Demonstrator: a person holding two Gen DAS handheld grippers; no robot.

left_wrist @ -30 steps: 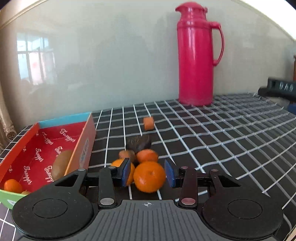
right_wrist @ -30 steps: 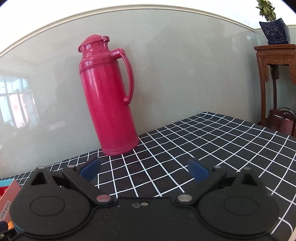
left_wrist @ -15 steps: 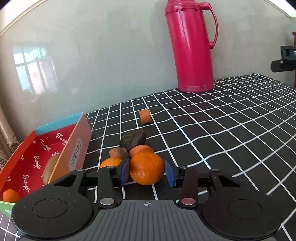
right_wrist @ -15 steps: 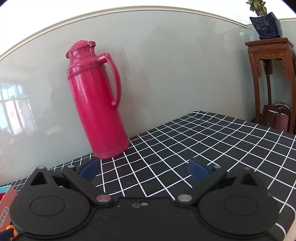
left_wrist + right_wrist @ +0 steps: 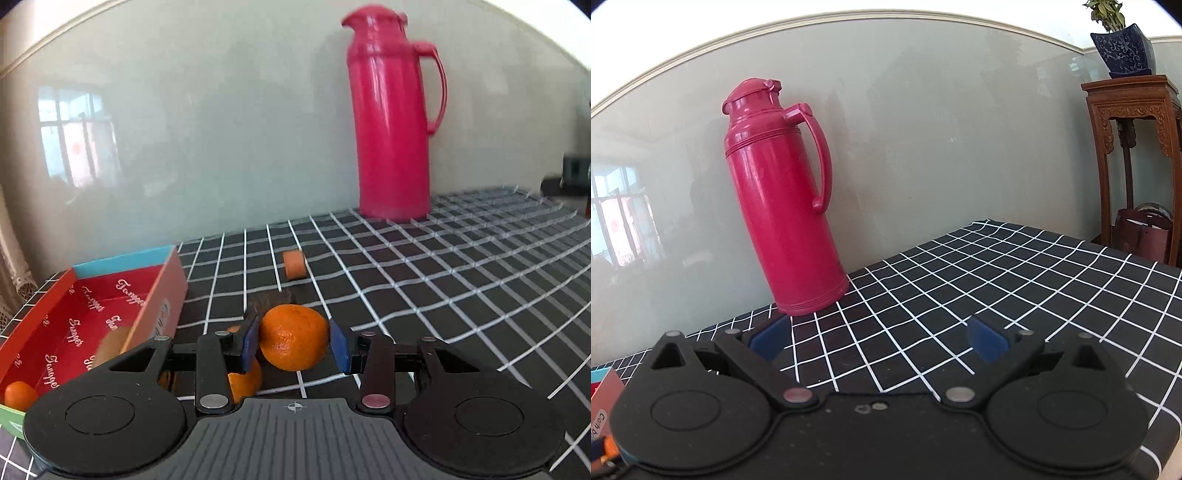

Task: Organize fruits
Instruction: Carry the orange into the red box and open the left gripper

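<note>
Holding the orange (image 5: 293,338) snugly, the left tool (image 5: 293,341) could drop it before the box (image 5: 162,291) at nine o'clock, while the right tool (image 5: 879,339) hangs wide open, empty.

Black tongs (image 5: 294,346) with blue pads (image 5: 248,345), silver screws.

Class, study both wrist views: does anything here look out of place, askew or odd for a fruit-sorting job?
Yes. A small orange chunk lies alone on the checked tablecloth, apart from the other fruit. More fruit sits loose beside the red box, not in it. The left tongs are shut on a mandarin.
</note>
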